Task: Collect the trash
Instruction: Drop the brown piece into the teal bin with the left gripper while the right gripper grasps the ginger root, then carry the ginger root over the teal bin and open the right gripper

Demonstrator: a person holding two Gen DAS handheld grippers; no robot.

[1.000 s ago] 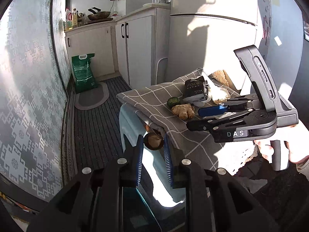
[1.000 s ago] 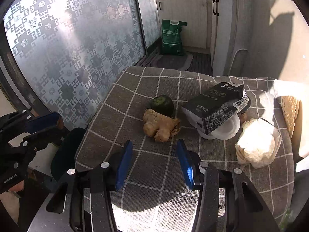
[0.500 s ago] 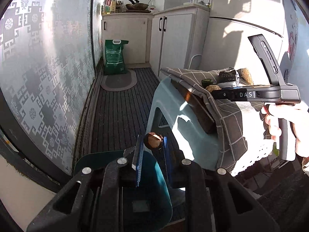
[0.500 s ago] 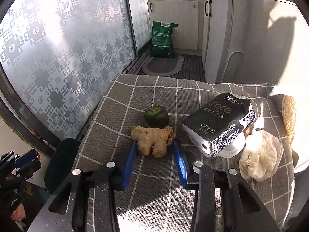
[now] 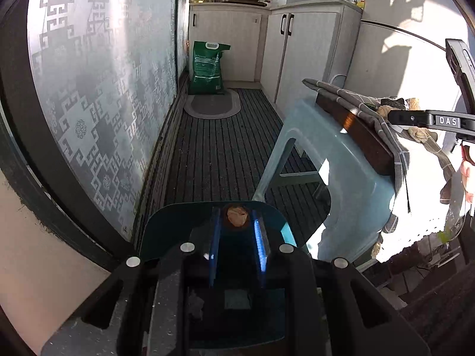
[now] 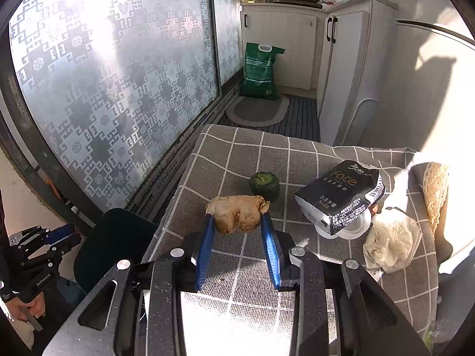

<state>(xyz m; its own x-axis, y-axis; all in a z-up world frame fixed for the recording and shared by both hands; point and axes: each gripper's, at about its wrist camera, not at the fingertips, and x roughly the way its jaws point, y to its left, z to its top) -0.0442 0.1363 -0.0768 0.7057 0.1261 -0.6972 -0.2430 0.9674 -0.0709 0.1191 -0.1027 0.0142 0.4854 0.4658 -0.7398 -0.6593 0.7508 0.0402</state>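
My left gripper [image 5: 236,222] is shut on a small brown round scrap [image 5: 237,215] and holds it over the dark teal trash bin [image 5: 178,222] on the floor. My right gripper [image 6: 236,222] is closed on a piece of ginger [image 6: 237,212] that rests on the checked cloth [image 6: 297,160]. A green round fruit husk [image 6: 264,184] lies just behind the ginger. A black tissue pack [image 6: 341,195] leans on a white lid, with a crumpled white tissue [image 6: 392,243] beside it. The bin also shows in the right wrist view [image 6: 115,237].
The cloth covers a board on a light blue plastic stool [image 5: 341,178]. A frosted patterned glass door [image 5: 104,89] runs along the left. A green sack [image 5: 207,68] and an oval mat [image 5: 212,105] lie on the slatted floor before white cabinets [image 5: 297,44].
My left gripper has dropped from table height down over the bin, still holding the scrap. My right gripper has moved forward and closed on the ginger.
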